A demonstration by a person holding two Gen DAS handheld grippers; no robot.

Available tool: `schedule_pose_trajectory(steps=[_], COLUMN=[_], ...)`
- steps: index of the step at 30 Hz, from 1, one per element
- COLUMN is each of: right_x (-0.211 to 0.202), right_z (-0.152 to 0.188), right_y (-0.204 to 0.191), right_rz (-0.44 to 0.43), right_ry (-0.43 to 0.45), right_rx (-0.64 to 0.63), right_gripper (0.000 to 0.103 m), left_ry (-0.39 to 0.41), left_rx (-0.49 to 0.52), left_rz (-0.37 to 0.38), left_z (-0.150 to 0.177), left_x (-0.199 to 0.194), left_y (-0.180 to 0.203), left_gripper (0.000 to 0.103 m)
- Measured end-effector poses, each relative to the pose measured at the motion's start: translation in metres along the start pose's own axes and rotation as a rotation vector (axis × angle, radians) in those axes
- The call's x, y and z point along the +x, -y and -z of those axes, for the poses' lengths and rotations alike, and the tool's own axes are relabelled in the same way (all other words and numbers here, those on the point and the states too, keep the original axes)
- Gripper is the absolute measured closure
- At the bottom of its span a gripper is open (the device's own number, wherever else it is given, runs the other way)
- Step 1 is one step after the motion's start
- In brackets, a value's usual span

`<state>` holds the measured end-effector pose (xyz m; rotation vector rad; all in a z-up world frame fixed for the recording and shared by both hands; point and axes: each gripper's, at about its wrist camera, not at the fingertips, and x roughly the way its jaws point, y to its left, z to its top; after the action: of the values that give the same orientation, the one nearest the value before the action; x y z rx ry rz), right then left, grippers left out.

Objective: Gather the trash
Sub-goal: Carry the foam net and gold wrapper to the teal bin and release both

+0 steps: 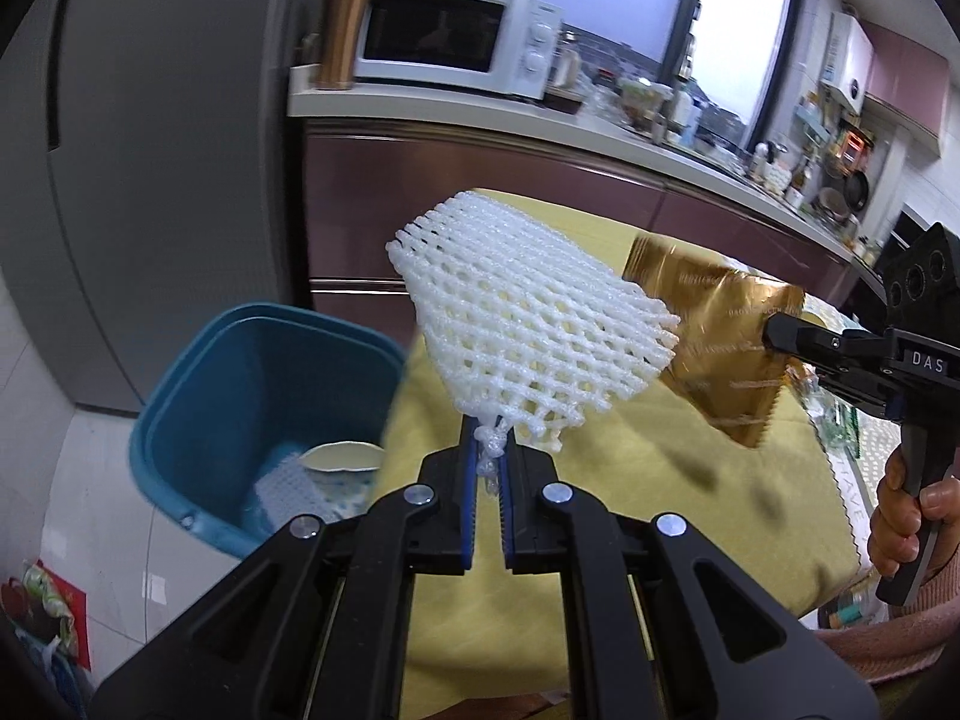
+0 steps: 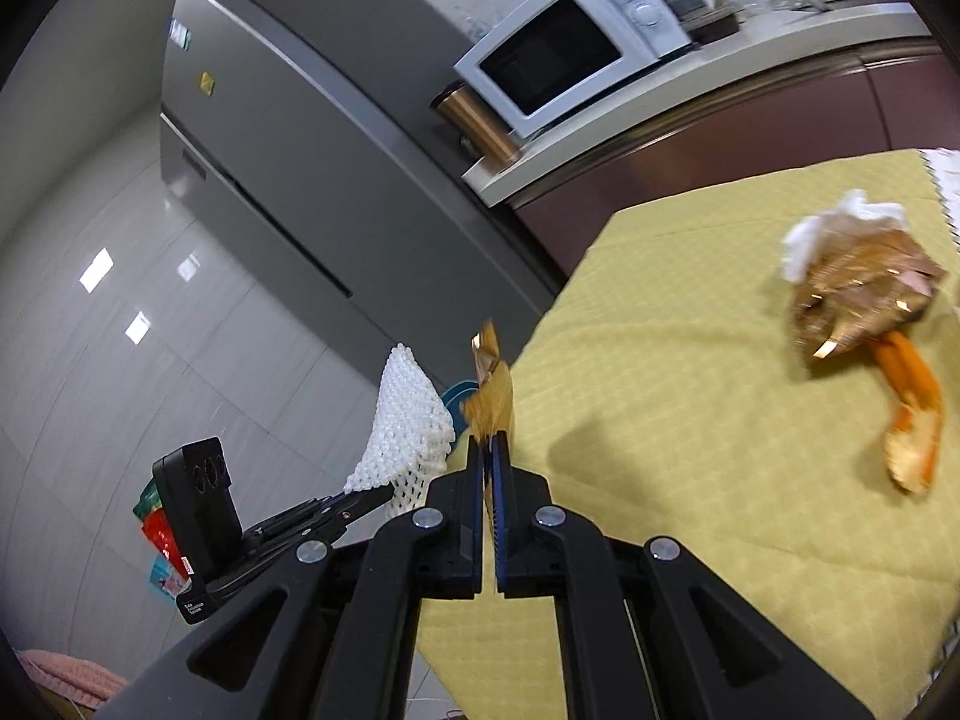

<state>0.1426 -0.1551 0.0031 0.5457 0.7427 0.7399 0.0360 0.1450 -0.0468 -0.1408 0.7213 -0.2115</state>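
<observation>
A white foam net (image 1: 528,336) with a criss-cross pattern was seen. A shiny gold wrapper (image 1: 720,348) was seen to its right. The bin (image 1: 198,396) was blue, the tablecloth (image 2: 690,396) yellow with small squares, the peel (image 2: 912,414) orange.

"DAS" on right tool (image 1: 774,333) body, other print unreadable

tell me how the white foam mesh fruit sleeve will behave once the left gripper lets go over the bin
The white foam mesh fruit sleeve probably weighs little: the left gripper holds it upright by one corner. It keeps its shape, so likely springy. It may drift short of the blue plastic bin.
</observation>
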Motion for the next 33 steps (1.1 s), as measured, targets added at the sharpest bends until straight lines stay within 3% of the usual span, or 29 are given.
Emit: schedule_pose_trajectory(steps=[10, 22, 33], right_x=[0.036, 0.069, 0.112], right_z=[-0.009, -0.024, -0.041], right_y=[-0.019, -0.044, -0.064], right_rz=[-0.049, -0.104, -0.161], right_ry=[-0.05, -0.073, -0.097], right_rx=[-0.037, -0.057, -0.069], right_gripper=[0.101, 0.101, 0.101], left_ry=[0.016, -0.003, -0.071], left_rx=[-0.083, -0.13, -0.15], left_rz=[-0.089, -0.166, -0.213], left_z=[0.001, 0.01, 0.015], left_x=[-0.017, -0.019, 0.011], left_y=[-0.059, -0.097, -0.115], left_gripper=[0.097, 0.097, 0.097])
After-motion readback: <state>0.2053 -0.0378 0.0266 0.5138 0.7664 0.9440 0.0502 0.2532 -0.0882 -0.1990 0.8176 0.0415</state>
